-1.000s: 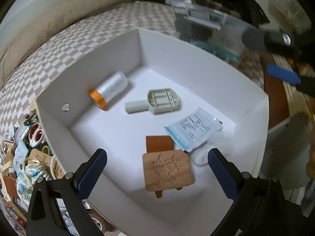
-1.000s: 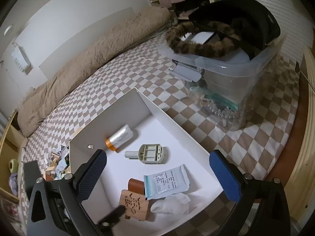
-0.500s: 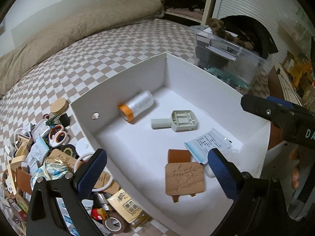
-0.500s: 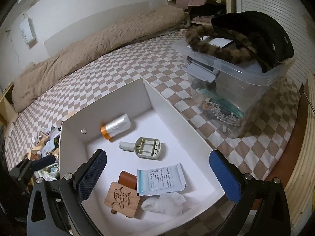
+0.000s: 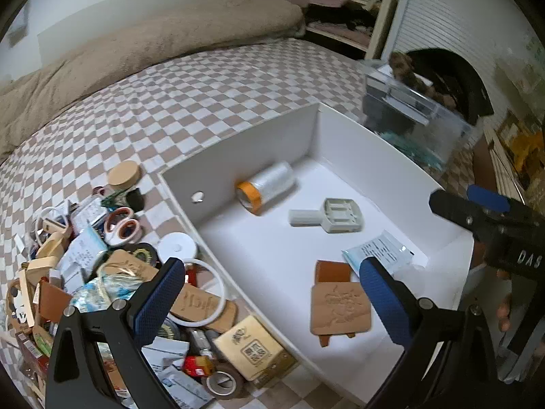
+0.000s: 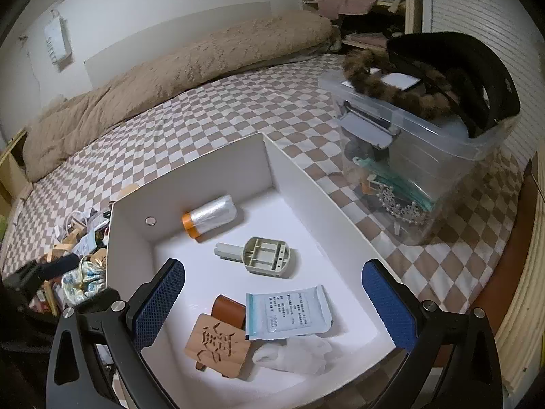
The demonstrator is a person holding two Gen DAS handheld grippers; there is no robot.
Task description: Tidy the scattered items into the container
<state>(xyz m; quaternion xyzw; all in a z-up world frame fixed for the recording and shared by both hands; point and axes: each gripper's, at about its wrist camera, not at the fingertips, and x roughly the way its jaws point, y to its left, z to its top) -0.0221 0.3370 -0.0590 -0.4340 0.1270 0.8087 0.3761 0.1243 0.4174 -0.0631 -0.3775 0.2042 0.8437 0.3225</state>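
Beside the white box (image 5: 381, 143) lies a clutter pile (image 5: 102, 272); both grippers (image 5: 272, 296) (image 6: 272, 293) gape, empty.

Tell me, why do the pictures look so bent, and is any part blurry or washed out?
Both views: fisheye bending, dark corners. Left wrist: white box walls bow, clear bin smeared. Right wrist: sharper; box floor nearly washed out, checkered bedspread curves.

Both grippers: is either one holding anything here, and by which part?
Nothing is held. The left gripper and the right gripper are both open and empty above the white box.
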